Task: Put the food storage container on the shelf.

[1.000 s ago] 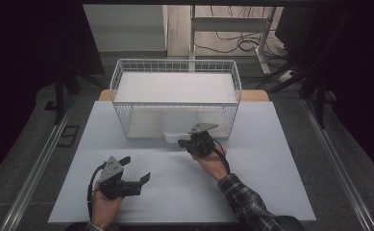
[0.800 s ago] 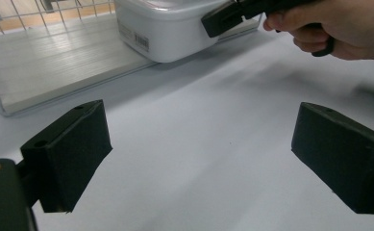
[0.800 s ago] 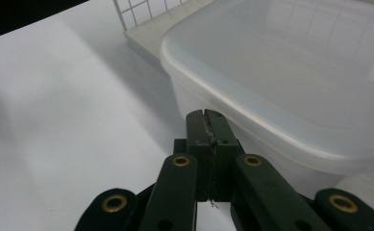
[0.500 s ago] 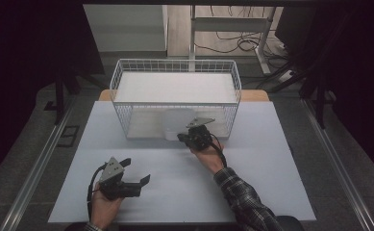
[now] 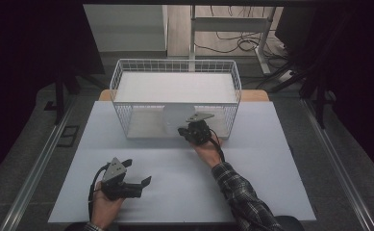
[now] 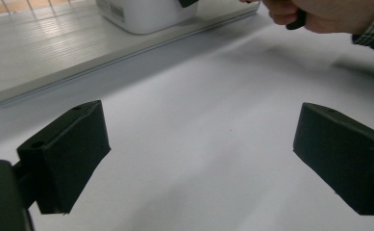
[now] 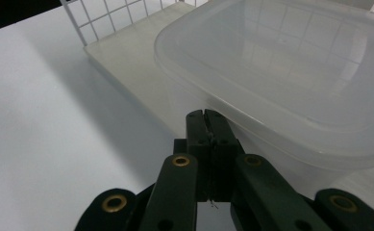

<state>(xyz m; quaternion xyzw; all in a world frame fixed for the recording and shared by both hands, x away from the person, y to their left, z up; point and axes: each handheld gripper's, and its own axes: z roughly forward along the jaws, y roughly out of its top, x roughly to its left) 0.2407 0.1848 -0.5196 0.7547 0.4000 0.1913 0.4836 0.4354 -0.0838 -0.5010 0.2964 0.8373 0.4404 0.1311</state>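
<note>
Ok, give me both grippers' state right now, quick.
Left gripper: open, holding nothing, low over the white table.
Right gripper: jaws shut together, nothing seen between them, tips at the clear plastic container.

The table (image 5: 252, 192) is showing a smooth, matt white top, with a strip of bare wood (image 5: 254, 95) at its far edge. The basket (image 5: 127, 72) is looking like thin white-coated wire mesh, and its pale floor panel is giving off a soft sheen. The container (image 7: 290, 62) is appearing as translucent, glossy plastic, catching reflections of the wire grid. The right gripper (image 7: 206, 118) is showing matt black links with brass-coloured rivets; the left gripper (image 6: 199, 159) is showing dull black pads. The person's right sleeve (image 5: 242, 197) is looking like checked woven cloth.
</note>
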